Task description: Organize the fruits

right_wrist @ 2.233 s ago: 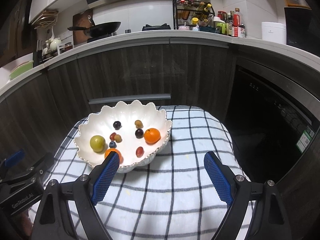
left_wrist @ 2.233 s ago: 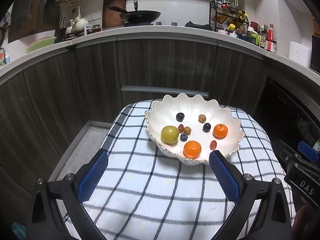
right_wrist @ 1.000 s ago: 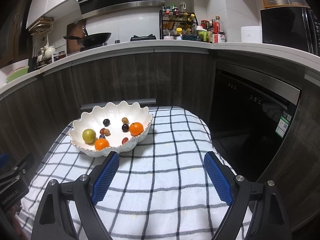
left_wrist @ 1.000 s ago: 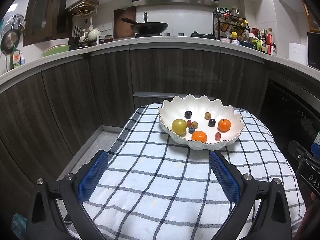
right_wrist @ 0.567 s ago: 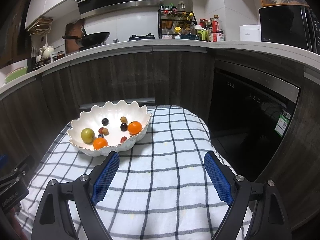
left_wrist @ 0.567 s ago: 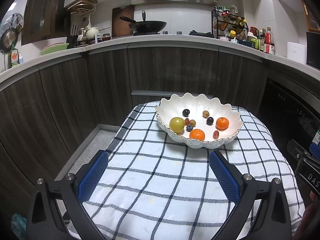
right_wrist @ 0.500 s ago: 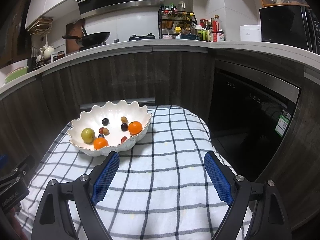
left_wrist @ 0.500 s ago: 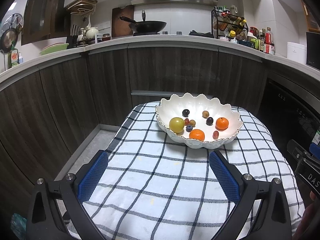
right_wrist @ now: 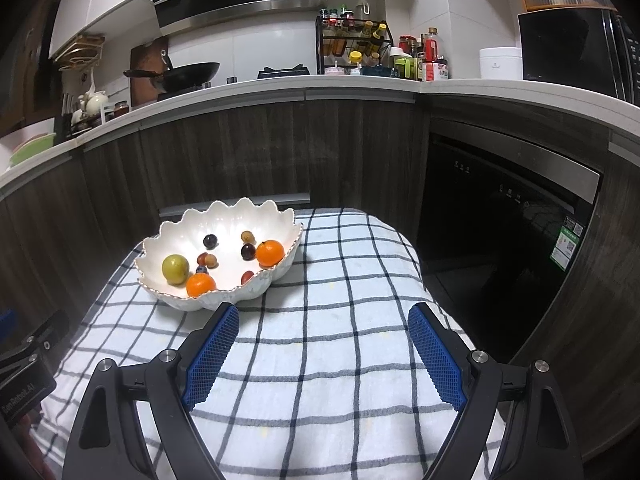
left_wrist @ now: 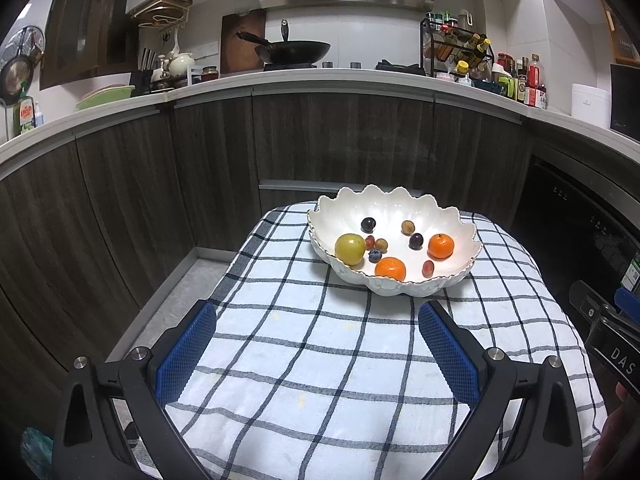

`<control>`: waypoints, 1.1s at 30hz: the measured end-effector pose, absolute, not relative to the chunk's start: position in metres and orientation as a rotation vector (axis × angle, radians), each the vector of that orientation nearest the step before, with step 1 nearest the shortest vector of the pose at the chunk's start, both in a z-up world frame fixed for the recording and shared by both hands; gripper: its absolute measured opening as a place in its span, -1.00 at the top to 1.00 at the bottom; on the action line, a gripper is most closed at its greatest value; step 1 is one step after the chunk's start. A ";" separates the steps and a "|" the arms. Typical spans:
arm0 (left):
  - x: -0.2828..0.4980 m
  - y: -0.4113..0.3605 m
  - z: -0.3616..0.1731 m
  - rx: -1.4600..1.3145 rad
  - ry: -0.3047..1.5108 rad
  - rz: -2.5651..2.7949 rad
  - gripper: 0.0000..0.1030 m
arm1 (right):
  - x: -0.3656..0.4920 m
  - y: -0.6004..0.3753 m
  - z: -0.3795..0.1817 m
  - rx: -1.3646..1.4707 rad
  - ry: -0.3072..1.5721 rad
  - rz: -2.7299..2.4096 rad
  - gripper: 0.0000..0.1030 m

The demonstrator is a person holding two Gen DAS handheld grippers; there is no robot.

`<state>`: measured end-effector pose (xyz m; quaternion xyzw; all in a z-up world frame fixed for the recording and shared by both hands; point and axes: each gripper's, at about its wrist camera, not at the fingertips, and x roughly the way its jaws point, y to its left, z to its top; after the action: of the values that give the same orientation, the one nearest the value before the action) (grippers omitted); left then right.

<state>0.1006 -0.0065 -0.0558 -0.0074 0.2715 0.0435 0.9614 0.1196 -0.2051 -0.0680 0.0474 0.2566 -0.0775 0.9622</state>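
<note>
A white scalloped bowl [left_wrist: 400, 208] stands at the far end of a checked cloth. It holds a yellow-green fruit [left_wrist: 349, 249], two oranges [left_wrist: 390, 269] [left_wrist: 441, 246], and several small dark and reddish grapes. In the right wrist view the bowl [right_wrist: 188, 224] sits to the far left with the same fruit. My left gripper [left_wrist: 316, 320] is open and empty, held back over the near part of the cloth. My right gripper [right_wrist: 322, 322] is open and empty, to the right of the bowl.
The blue-and-white checked cloth [left_wrist: 320, 360] covers a small table. Dark wood cabinets [left_wrist: 340, 140] curve behind it. A black dishwasher front [right_wrist: 500, 220] stands to the right. The counter above carries a wok [left_wrist: 292, 50] and a spice rack [right_wrist: 352, 46].
Both grippers pulled back from the bowl over two seconds, so it looks smaller and farther. In the last half second almost nothing moved. Both stayed open.
</note>
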 end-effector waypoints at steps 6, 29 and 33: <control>0.100 -0.008 -0.056 -0.013 0.548 0.083 -1.00 | 0.120 -0.206 -0.068 0.097 0.520 -0.158 -0.70; 0.098 -0.008 -0.053 -0.022 0.550 0.068 -1.00 | 0.120 -0.208 -0.069 0.102 0.521 -0.157 -0.70; 0.099 -0.008 -0.052 -0.024 0.551 0.065 -1.00 | 0.120 -0.208 -0.070 0.102 0.522 -0.156 -0.70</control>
<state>0.0988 -0.0077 -0.0525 -0.0119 0.2719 0.0323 0.9617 0.1200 -0.2079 -0.0696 0.0503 0.2576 -0.0769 0.9619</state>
